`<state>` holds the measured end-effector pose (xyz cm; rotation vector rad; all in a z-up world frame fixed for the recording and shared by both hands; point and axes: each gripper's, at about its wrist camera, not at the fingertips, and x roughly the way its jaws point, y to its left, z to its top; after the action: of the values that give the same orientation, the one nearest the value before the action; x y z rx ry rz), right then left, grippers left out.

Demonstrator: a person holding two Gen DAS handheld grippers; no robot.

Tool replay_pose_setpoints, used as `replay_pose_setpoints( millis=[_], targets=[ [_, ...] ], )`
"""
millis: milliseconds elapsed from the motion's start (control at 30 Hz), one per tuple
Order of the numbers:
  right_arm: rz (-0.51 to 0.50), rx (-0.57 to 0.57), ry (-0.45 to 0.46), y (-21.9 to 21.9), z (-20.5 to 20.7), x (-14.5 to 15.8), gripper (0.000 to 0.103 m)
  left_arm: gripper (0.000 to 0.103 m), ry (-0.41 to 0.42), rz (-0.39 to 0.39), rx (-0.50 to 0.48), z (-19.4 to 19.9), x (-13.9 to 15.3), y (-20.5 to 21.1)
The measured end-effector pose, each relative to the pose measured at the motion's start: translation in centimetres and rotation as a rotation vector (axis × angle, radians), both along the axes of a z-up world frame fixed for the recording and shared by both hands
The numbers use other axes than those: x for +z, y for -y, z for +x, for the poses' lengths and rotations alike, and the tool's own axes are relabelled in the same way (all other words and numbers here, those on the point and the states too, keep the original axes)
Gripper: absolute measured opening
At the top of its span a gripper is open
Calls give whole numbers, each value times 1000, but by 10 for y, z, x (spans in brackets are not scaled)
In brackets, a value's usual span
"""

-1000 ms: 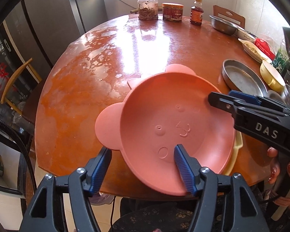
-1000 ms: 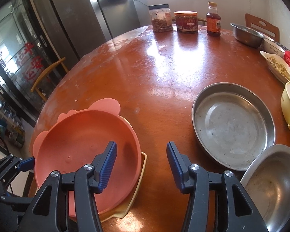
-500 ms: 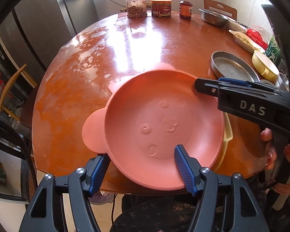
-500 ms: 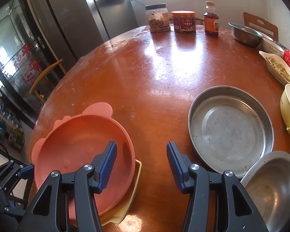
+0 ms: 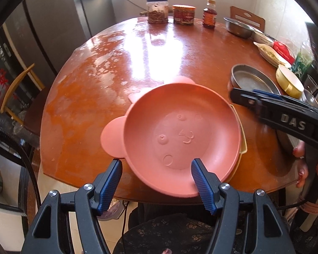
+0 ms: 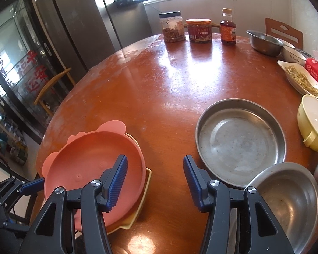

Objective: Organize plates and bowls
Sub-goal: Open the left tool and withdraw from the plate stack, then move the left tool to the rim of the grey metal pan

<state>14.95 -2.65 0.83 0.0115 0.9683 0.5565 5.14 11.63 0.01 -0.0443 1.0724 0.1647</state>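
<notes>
Pink bear-eared plastic plate [image 5: 180, 135] resting on a pale yellow plate [image 6: 135, 213] at the near edge of the round wooden table [image 6: 159, 89]. The left gripper [image 5: 155, 182] stands parted, its jaws straddling the pink plate's rim without pressing it. The right gripper [image 6: 154, 182] hovers parted and empty above bare tabletop, beside a round steel pan [image 6: 240, 141].

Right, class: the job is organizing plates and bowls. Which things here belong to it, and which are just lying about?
Belong to the job:
pink bear plate
yellow plate beneath it
flat steel pan
steel bowl
yellow bowl

Just lying about:
clear jar
red-lidded jar
sauce bottle
red packet
</notes>
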Motion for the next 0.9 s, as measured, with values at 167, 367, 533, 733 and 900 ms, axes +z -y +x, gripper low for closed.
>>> replay_pose_setpoints(
  millis=[167,367,533,733,900],
  targets=[
    [3,-5,4,12,-2,6,57,67,17,3,27,-6,4,-3],
    [9,10,21,22,-5,14,57,67,22,3,57,-12,6,0],
    [17,22,20,34,-6,19,57,67,59,23,54,-19,17,11],
    [35,16,34,54,-4,28,58,67,102,68,113,-27,34,14],
    [57,-10,53,75,-3,36,67,67,129,84,123,-26,45,20]
  ],
)
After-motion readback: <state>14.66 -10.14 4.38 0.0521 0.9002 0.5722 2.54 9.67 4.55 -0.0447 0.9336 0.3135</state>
